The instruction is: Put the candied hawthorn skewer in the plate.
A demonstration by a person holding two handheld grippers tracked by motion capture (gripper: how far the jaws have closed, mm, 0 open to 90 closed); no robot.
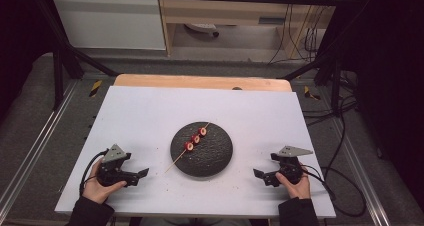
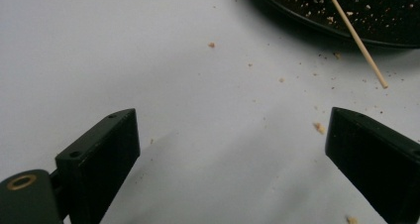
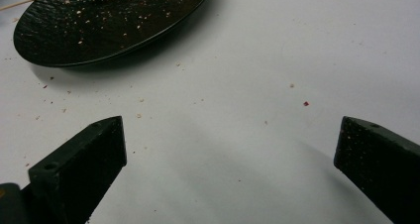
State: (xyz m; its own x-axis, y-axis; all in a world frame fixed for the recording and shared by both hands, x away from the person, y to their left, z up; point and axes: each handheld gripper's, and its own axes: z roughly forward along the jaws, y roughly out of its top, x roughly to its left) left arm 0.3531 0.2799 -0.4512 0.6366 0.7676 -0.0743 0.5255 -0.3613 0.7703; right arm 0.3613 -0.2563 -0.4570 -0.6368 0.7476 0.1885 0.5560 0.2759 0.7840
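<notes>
On the black plate (image 1: pixel 212 161) the skewer (image 1: pixel 189 147) overhangs the near-left rim, so your left gripper (image 1: pixel 141 175), jaws spread and empty like your right gripper (image 1: pixel 260 175), could flip it off by nudging its tip.

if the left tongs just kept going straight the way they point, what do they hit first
Probably the free end of the wooden skewer, which sticks out past the black plate's rim, or the rim itself just beyond it. The left tongs stand open over bare white table with only crumbs ahead; depth is hard to judge.

Skewer tip (image 2: pixel 369 60) beyond spread jaws
</notes>
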